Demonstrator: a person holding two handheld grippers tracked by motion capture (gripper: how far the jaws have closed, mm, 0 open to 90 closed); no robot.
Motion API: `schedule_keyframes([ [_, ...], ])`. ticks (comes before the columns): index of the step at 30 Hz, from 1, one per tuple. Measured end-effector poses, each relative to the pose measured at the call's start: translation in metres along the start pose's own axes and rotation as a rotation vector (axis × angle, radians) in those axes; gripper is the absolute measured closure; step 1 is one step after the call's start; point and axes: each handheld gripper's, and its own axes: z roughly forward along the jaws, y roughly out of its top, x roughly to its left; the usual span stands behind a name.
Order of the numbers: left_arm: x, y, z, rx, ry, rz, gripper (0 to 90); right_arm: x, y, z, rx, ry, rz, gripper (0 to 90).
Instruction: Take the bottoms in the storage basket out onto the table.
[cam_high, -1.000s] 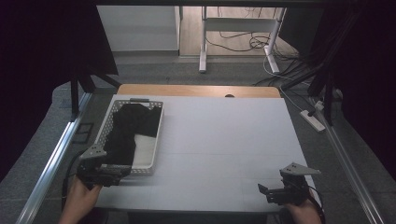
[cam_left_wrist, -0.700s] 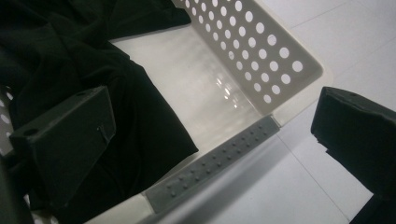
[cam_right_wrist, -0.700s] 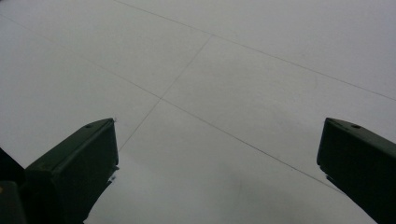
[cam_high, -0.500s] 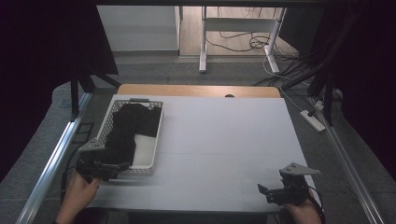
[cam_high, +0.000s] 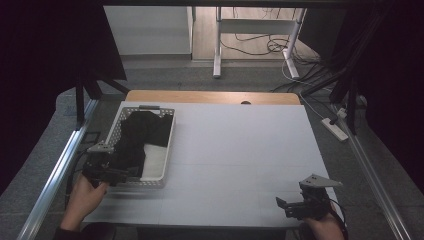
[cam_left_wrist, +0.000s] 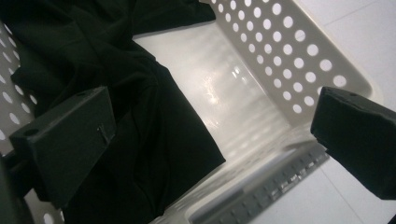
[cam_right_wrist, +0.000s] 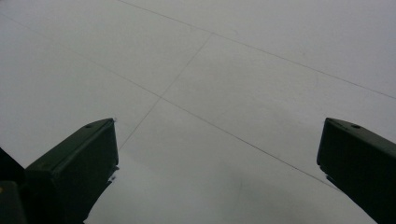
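One black cloth (cam_high: 137, 140) lies bunched in the white basket (cam_high: 168, 145) at the left of the table (cam_high: 240, 150), heaped toward the basket's left and far side, with bare floor showing at its near right. In the left gripper view the cloth (cam_left_wrist: 140, 140) runs in folds under the left jaw, while the right jaw hangs past the basket's perforated wall (cam_left_wrist: 289, 60), above the near corner. The left gripper (cam_high: 107, 167) hovers at that near end with its jaws wide apart and nothing between them. The step in hand looks like reaching in for the cloth. To do it well, the gripper should probably shift inward so both jaws clear the rim, then drop onto a raised fold rather than a flat spread, and close on a thick bunch so the fabric does not slip out when lifted. Catching the wall with a jaw could drag the basket. The right gripper (cam_high: 295, 206) waits well apart at the near right of the table, jaws also spread wide over bare surface (cam_right_wrist: 224, 84).
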Motion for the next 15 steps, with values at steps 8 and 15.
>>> schedule_keyframes([
  [8, 0.005, 0.012, 0.005, 0.031, 0.02, -0.03, 0.0, 0.0, 0.0, 0.001, 0.005, 0.001, -0.004, 0.0],
  [15, 0.011, 0.024, 0.015, 0.085, 0.041, -0.028, 0.0, 0.0, 0.0, 0.001, 0.008, 0.001, -0.004, 0.0],
])
